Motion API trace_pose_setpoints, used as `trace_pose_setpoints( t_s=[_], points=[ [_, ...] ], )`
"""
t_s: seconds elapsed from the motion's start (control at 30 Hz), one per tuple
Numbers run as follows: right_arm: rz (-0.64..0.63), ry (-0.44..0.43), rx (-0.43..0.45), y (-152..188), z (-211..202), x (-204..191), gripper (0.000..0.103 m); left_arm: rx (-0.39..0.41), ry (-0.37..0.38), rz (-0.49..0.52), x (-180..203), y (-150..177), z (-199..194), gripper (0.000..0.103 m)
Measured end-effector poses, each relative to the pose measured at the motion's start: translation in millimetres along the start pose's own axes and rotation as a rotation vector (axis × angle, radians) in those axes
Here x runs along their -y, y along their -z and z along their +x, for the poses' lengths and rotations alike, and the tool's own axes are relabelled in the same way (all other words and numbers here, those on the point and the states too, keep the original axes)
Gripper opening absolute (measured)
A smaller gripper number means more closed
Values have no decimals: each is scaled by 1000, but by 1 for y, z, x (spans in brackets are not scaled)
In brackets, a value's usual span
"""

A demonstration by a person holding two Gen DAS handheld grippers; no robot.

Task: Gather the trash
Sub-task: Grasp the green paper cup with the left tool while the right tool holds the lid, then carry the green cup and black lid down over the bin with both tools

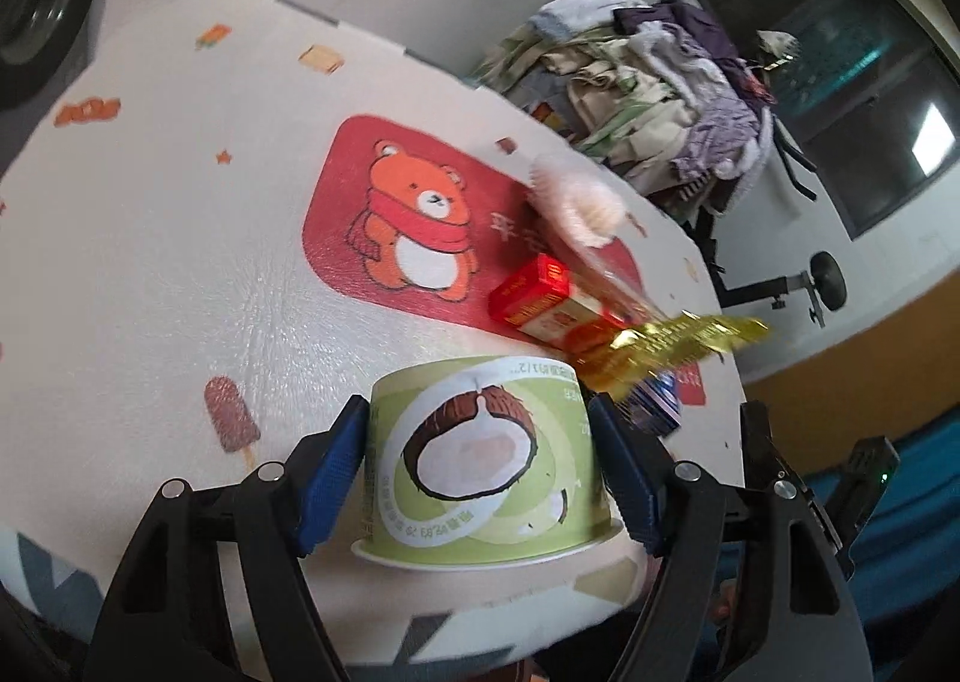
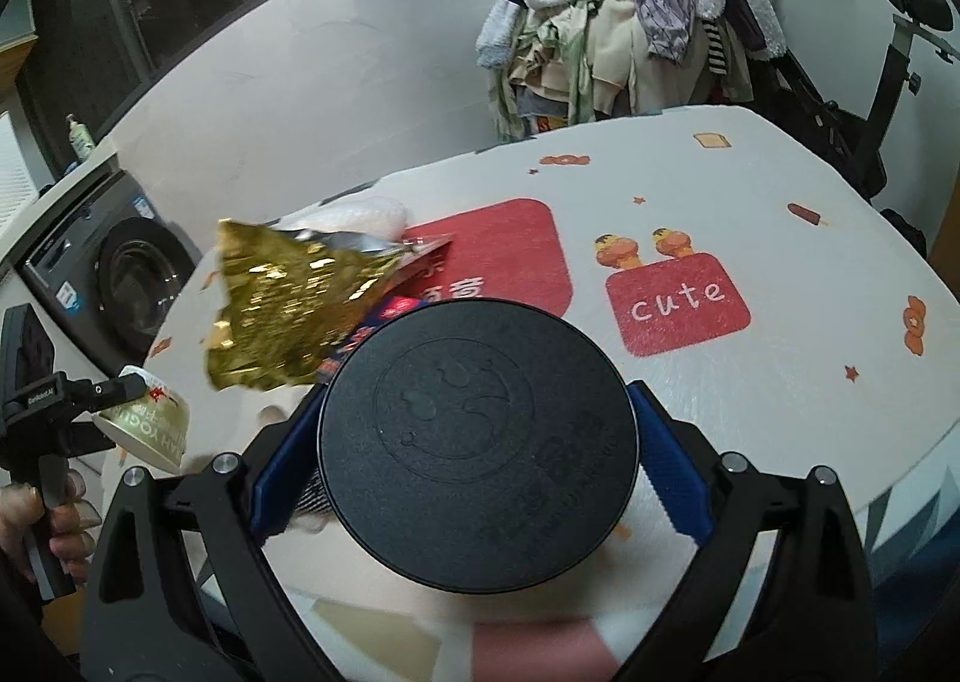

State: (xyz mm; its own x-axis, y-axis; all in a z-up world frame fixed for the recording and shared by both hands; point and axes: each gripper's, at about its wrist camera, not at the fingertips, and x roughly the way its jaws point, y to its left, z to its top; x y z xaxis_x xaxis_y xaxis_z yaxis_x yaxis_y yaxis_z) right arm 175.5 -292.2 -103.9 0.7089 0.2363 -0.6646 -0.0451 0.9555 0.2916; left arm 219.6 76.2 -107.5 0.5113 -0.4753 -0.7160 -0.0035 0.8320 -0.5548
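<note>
An upside-down green coconut yogurt cup (image 1: 480, 442) stands rim down on the patterned tablecloth (image 1: 180, 262). My left gripper (image 1: 480, 472) is shut on it, a blue pad against each side. The right wrist view shows the same cup (image 2: 150, 424) at far left in that gripper (image 2: 60, 394). My right gripper (image 2: 477, 442) is shut on a black round container (image 2: 474, 460), whose flat embossed face is turned to the camera. A crumpled gold wrapper (image 2: 282, 310) sticks out beyond it. Just past the cup lie a red box (image 1: 540, 298), a blue packet (image 1: 654, 400) and the blurred gold wrapper (image 1: 666, 340).
A white fluffy wad (image 1: 576, 196) is on the red bear print. Clothes (image 2: 630, 22) are heaped on an exercise bike behind the table. A washing machine (image 2: 126, 286) stands at left. A hand (image 2: 60, 526) grips the left gripper's handle. The table edge (image 2: 900, 472) runs near right.
</note>
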Motion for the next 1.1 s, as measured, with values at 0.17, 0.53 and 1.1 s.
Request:
trace_pose_setpoints(
  t_s=[0.17, 0.53, 1.1],
  points=[
    [-40, -24, 9, 15, -27, -18, 93, 9, 19, 69, 19, 23, -24, 72],
    [-118, -80, -27, 70, -63, -43, 93, 9, 38, 178, 42, 84, -60, 72],
    [-255, -163, -142, 150, -57, -81, 93, 4, 9, 149, 10, 164, -73, 72]
  ],
)
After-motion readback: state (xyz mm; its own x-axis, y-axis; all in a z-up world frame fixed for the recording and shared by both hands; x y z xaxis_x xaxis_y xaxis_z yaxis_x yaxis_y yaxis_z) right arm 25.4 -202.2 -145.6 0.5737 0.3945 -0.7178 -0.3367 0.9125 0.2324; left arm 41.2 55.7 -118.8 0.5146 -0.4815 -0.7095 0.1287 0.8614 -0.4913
